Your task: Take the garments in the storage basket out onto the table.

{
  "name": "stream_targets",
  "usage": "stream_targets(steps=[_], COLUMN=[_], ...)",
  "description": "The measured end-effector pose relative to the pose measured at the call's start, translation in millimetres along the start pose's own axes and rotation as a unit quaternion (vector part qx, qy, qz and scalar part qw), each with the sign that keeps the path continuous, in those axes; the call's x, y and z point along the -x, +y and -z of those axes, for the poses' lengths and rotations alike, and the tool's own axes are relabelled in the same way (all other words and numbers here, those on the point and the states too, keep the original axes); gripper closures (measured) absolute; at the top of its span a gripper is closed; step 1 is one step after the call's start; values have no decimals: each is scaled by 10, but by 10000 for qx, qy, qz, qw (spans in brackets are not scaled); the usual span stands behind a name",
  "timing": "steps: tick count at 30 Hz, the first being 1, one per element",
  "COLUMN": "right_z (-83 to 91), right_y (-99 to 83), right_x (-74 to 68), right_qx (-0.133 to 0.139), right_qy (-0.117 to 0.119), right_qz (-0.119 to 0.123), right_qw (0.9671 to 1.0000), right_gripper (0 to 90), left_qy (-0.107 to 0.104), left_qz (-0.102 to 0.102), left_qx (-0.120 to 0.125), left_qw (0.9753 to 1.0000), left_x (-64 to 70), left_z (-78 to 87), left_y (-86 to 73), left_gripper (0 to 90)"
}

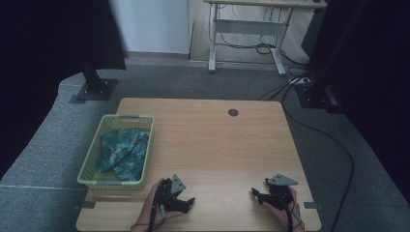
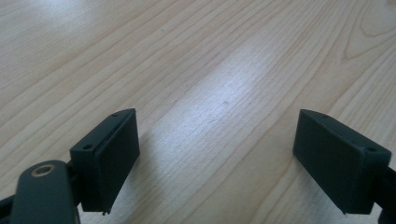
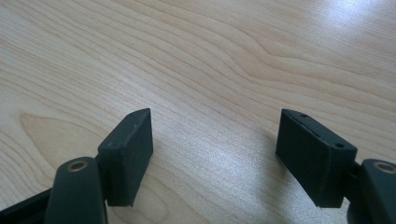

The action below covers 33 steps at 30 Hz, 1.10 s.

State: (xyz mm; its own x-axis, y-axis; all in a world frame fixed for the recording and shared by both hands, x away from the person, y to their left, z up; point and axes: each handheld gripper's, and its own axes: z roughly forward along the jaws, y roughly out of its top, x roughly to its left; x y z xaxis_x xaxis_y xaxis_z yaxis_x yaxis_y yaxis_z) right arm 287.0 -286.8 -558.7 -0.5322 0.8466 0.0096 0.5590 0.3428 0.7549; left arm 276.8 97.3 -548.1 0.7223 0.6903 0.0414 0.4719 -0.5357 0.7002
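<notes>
A pale green basket stands at the table's left side with a crumpled teal patterned cloth inside it. My left gripper rests low on the wooden table near the front edge, just right of the basket, held by a hand. In the left gripper view my left gripper is open over bare wood. My right gripper sits near the front right, also hand-held. In the right gripper view my right gripper is open with nothing between its jaws.
A small dark round grommet is set in the table near the far edge. Beyond the table are a grey floor, black stand bases, trailing cables and a white desk frame.
</notes>
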Motion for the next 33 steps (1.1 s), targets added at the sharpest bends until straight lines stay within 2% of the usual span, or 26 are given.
stream_targets(steps=[7, 14, 20, 29, 33], right_z=[0, 0, 0, 3, 7], right_y=[0, 0, 0, -2, -6], right_x=[0, 0, -1, -3, -6], right_qx=[0, 0, 2, 0, -2], right_qy=[0, 0, -2, -10, -17], right_qz=[0, 1, 2, 0, -3], right_qw=[10000, 10000, 10000, 10000, 10000], right_gripper=[266, 266, 266, 266, 266], left_qy=[38, 9, 47, 74, 79], left_qz=[-110, -63, -136, -162, -136], left_qx=[99, 337, 421, 423, 576], left_qw=[9999, 9994, 9990, 9989, 9982], left_x=[28, 7, 1, -24, -68], left_z=[82, 228, 301, 363, 463], left_y=[44, 127, 197, 254, 301], left_gripper=[146, 163, 169, 168, 167])
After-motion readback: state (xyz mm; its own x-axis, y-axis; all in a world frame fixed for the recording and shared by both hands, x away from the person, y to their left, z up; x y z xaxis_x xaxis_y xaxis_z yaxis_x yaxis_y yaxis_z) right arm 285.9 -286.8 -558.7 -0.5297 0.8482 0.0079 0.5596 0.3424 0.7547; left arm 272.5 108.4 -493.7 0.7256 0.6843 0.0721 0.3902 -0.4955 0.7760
